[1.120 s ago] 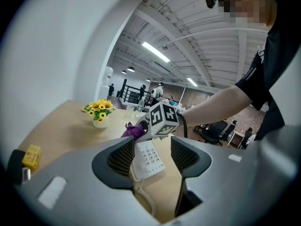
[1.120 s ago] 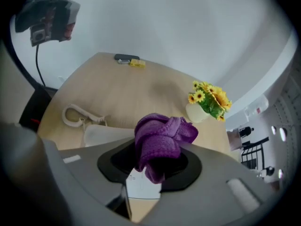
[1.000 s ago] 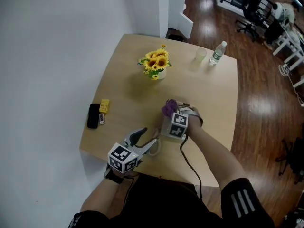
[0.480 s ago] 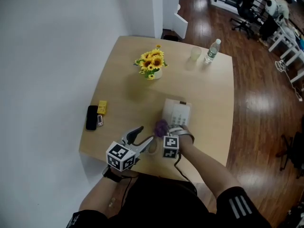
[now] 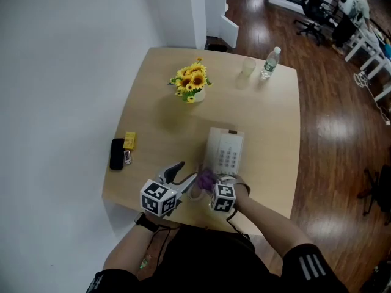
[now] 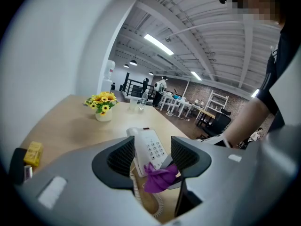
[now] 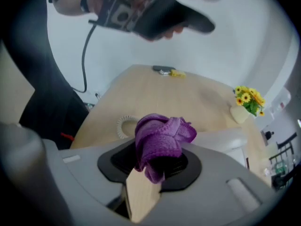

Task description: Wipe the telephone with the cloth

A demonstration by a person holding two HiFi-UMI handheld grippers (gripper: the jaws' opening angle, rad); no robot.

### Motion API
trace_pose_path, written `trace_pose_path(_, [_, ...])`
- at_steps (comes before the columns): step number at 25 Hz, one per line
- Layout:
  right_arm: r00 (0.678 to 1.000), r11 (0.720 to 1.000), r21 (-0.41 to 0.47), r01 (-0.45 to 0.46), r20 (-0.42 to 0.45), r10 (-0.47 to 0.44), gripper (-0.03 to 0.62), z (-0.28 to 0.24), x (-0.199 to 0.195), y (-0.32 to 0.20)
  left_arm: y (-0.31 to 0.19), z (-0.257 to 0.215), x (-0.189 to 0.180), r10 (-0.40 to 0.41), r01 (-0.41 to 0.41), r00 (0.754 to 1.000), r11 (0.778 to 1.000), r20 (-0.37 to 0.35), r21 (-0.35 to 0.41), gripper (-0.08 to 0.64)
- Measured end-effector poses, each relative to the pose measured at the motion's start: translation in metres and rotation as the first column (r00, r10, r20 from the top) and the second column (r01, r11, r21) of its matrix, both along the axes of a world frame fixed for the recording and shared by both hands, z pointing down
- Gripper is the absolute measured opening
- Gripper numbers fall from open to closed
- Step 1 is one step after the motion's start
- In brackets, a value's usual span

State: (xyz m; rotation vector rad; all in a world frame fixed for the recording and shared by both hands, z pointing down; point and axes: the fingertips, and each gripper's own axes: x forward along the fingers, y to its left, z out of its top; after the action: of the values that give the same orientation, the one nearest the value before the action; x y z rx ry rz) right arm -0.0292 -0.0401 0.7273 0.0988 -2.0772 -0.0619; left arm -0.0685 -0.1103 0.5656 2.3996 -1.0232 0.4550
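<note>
Cloth (image 7: 162, 142) clamped between right gripper (image 7: 157, 163) fingers (image 7: 120, 161), just beside telephone (image 5: 225, 153)

An open-plan office: swivel chairs (image 5: 313, 6), white desks (image 5: 368, 40), ceiling strip lights (image 6: 158, 44).

Table (image 5: 269, 121): light wood, with the sunflower pot (image 5: 190, 85) standing on its far half.
Clear cup (image 5: 247, 68): right of the sunflower pot, near the far edge.
Water bottle (image 5: 269, 61): upright, just beyond the cup, farther right of the pot.
Black device (image 5: 116, 154): flat, well left and nearer than the pot, by the table's left edge.
Yellow box (image 5: 129, 140): just beside the black device, on its pot side.
Floor (image 5: 336, 133): dark wood, right of the table.
</note>
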Motion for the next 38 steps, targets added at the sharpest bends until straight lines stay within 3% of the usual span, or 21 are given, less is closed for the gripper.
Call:
trace_pose_path(3, [0.980,0.990,-0.034,-0.138,0.140,0.141,0.141,-0.038,0.015,-0.001,-0.024,0.025,0.007,-0.038,0.040,0.997,0.998,0.063,-0.044,0.238])
trace_pose_path(6, [0.923,0.951,-0.091,-0.297,0.229,0.310,0.141,-0.064,0.046,0.000,-0.054,0.050,0.025,-0.068,0.079,0.990,0.993,0.122,-0.088,0.244])
trace_pose_path(12, [0.805,0.856,-0.141,-0.497,0.294,0.515,0.141,-0.081,0.111,0.004,-0.089,0.097,0.067,-0.105,0.140,0.975,0.976,0.198,-0.168,0.247])
trace_pose_path(16, [0.753,0.818,-0.143,-0.557,0.329,0.570,0.143,-0.091,0.135,0.004,-0.101,0.128,0.076,-0.116,0.168,0.958,0.968,0.264,-0.186,0.249])
trace_pose_path(21, [0.722,0.796,-0.146,-0.587,0.351,0.597,0.141,-0.098,0.149,0.001,-0.114,0.144,0.080,-0.164,0.227,0.935,0.958,0.316,-0.176,0.247])
trace_pose_path(25, [0.725,0.802,-0.148,-0.579,0.355,0.589,0.141,-0.100,0.150,0.002,-0.120,0.154,0.081,-0.192,0.263,0.922,0.948,0.336,-0.180,0.239])
trace_pose_path(31, [0.736,0.811,-0.145,-0.566,0.353,0.577,0.143,-0.101,0.150,0.002,-0.123,0.157,0.082,-0.196,0.271,0.913,0.947,0.358,-0.171,0.245])
trace_pose_path(35, [0.726,0.803,-0.147,-0.577,0.358,0.587,0.143,-0.101,0.152,0.002,-0.125,0.158,0.082,-0.198,0.273,0.908,0.948,0.369,-0.161,0.245])
trace_pose_path(38, [0.716,0.797,-0.152,-0.585,0.364,0.595,0.143,-0.104,0.154,0.003,-0.125,0.157,0.081,-0.199,0.271,0.922,0.945,0.333,-0.185,0.238])
